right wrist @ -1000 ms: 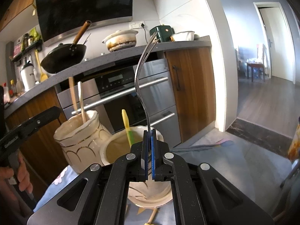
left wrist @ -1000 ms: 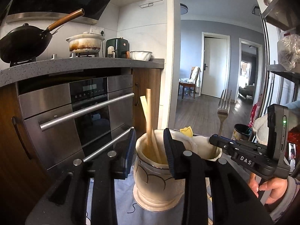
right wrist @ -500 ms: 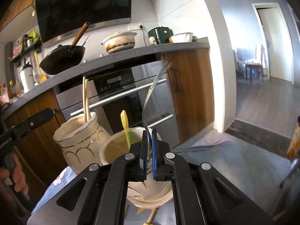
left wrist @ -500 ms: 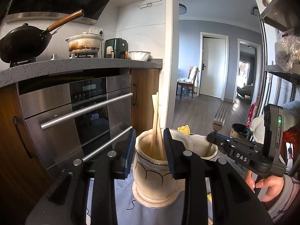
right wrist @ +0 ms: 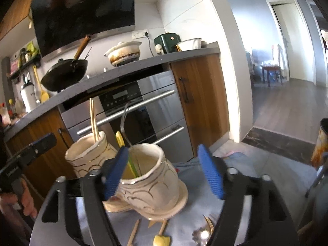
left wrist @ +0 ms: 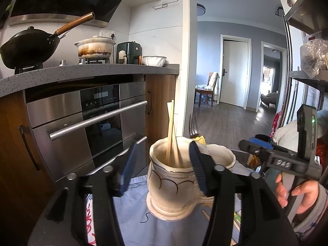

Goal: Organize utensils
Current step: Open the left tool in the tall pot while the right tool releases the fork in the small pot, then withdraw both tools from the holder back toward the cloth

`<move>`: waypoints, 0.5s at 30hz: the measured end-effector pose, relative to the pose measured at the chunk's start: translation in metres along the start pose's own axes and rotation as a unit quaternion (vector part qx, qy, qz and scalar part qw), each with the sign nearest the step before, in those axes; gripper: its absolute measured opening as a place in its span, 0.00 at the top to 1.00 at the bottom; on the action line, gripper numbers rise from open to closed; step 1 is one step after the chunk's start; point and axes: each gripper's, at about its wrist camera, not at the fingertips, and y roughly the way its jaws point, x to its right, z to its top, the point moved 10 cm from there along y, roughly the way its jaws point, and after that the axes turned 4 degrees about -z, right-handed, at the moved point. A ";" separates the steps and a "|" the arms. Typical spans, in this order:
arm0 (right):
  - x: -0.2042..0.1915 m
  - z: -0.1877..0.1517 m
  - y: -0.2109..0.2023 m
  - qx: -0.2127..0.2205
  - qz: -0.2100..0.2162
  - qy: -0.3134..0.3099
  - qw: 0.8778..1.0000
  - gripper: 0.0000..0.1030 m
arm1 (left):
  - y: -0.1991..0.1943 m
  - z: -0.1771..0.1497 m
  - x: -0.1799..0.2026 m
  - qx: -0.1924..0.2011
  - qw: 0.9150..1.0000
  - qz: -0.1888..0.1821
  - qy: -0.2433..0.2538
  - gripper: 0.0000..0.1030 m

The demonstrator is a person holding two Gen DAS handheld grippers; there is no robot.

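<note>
Kitchen oven behind — both tongs [left wrist: 162,166] [right wrist: 164,170] opening, level, straddling jars [left wrist: 172,184] [right wrist: 151,180].

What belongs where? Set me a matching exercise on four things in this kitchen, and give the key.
Column one:
A. chopsticks
B. fork
C. wok
D. yellow-headed utensil

Column two:
1. lying on the blue cloth
2. up on the counter
3. in the right pot, beside the yellow-green utensil
4. in the left pot, as the right wrist view shows them

Pairs: A-4, B-3, C-2, D-1
</note>
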 end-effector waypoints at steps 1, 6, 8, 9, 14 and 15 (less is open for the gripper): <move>0.003 0.000 -0.006 -0.004 -0.002 0.004 1.000 0.14 | -0.003 -0.001 0.001 0.000 1.000 0.002 0.000 0.37; 0.019 -0.007 -0.031 -0.015 -0.017 0.006 1.000 0.06 | -0.022 -0.004 0.001 0.013 1.000 0.028 0.002 0.05; 0.026 -0.013 -0.041 -0.018 -0.030 0.003 0.999 0.05 | -0.027 -0.008 0.002 0.007 0.999 0.032 0.000 0.05; 0.030 -0.016 -0.044 -0.020 -0.036 0.001 0.999 0.05 | -0.029 -0.012 0.002 0.002 0.999 0.032 -0.001 0.05; 0.054 -0.036 -0.059 -0.040 -0.064 0.008 0.997 0.05 | -0.037 -0.030 0.010 -0.021 0.999 0.026 0.000 0.05; 0.058 -0.040 -0.061 -0.045 -0.067 0.011 0.997 0.05 | -0.039 -0.035 0.012 -0.026 0.999 0.026 0.001 0.05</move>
